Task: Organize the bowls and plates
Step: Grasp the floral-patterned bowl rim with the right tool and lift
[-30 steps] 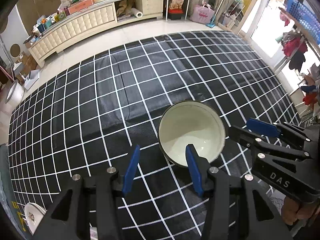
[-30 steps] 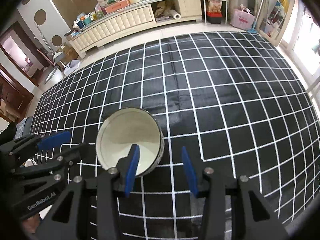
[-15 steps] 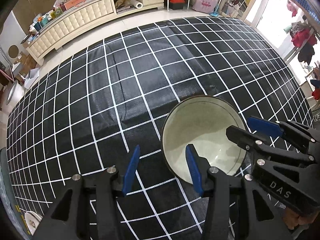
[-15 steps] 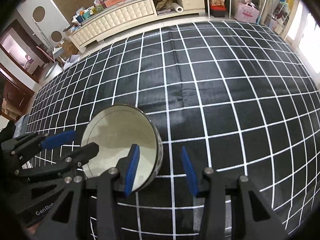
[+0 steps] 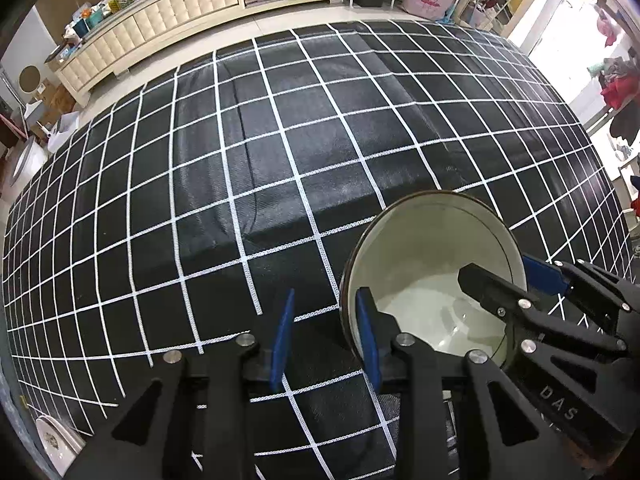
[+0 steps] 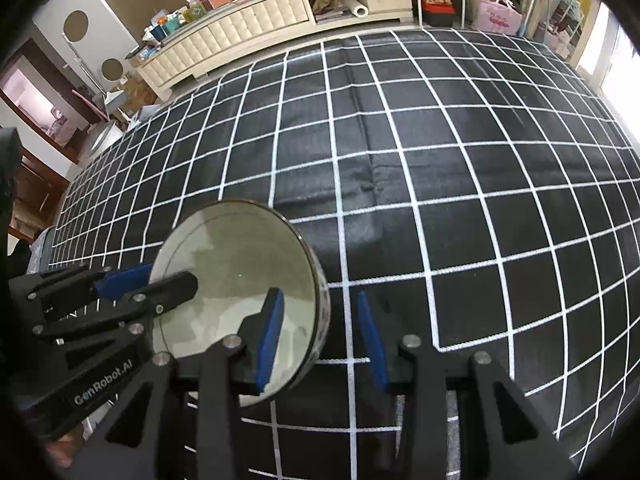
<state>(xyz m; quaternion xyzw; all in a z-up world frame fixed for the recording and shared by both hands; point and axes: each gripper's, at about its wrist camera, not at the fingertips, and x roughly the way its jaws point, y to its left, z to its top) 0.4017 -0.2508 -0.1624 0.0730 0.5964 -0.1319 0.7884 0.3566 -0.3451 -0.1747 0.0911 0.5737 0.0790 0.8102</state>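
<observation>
Bowl (image 5: 432, 280) is your landmark here: it sits upright on the black checked cloth (image 5: 280, 152), mouth facing up, cream inside with a dark outer wall. It is round, so it has no long axis to speak of.

Your left gripper (image 5: 325, 336) straddles the bowl's left rim. One blue pad is inside the bowl and the other hangs outside over the cloth. The jaws are closing with the rim between them, and the outer pad stands clear of the wall, so nothing is clamped yet.

Your right gripper (image 6: 320, 336) does the same on the bowl's right rim. Its left pad is inside the bowl and its right pad is outside, with a plain gap to the wall. Its jaws are closing too, rim between them, not pressing.

The left wrist view shows you a white plate (image 5: 56, 440) with a small printed motif. It lies well left of the bowl, past the cloth's edge, and the right wrist view does not show it. That view also shows the right gripper (image 5: 532, 284) reaching across the bowl's right side.

The right wrist view gives you the bowl's patterned outer wall (image 6: 322, 312) on the right side. It also shows the left gripper (image 6: 160, 280) coming in over the bowl's left rim. Far beyond the bowl, both views show a long cream cabinet (image 6: 248, 24) loaded with clutter.
</observation>
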